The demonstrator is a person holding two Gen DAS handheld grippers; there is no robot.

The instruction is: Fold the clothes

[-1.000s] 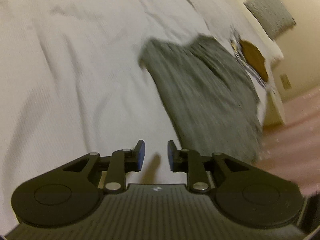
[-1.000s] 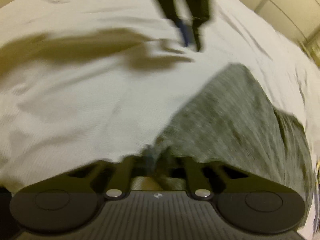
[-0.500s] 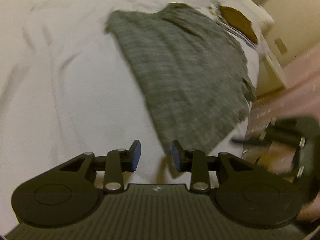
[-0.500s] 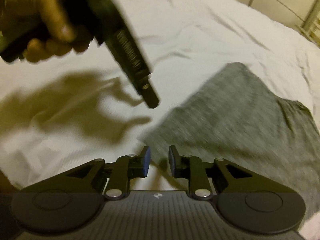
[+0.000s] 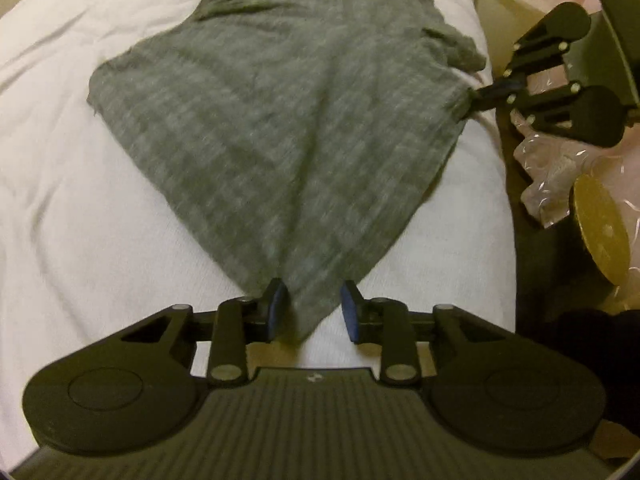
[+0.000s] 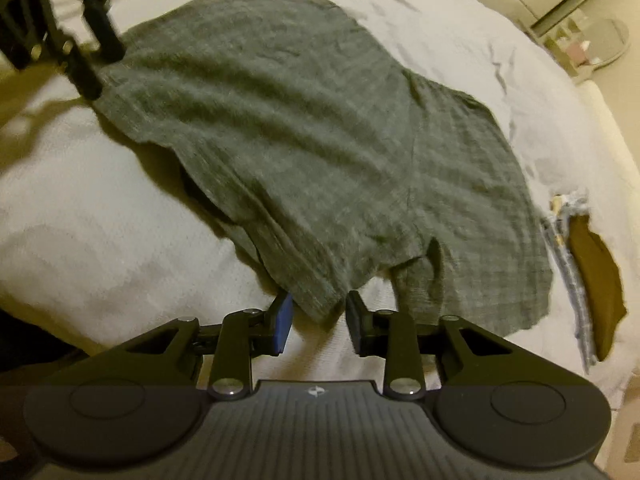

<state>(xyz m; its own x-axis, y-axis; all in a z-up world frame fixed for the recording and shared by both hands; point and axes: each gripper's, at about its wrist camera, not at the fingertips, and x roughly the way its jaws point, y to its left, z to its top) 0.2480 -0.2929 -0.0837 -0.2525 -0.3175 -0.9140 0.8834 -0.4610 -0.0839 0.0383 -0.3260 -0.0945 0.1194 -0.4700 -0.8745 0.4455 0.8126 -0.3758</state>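
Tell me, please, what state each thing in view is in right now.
Grey shirt: spread out on the sheet, not yet folded.
Left tongs: open, just been closing slightly, a shirt corner between them, not pressed.
Right tongs: just closed, shut on another shirt corner.
Bed sheet: white, wrinkled.
Brown cloth: lying flat beside the shirt.

Grey garment (image 6: 300, 140) spread on white bed (image 6: 100, 240), rumpled along the near edge. My right tongs (image 6: 316, 320) straddle its near corner; the jaws have just been closing with the cloth between them, blue pads apart here. My left tongs (image 6: 104, 74), top left and blurred, have just been closing too, tips at the far-left corner, possibly on the cloth. Brown item (image 6: 596, 280) lies at right, beside the garment.
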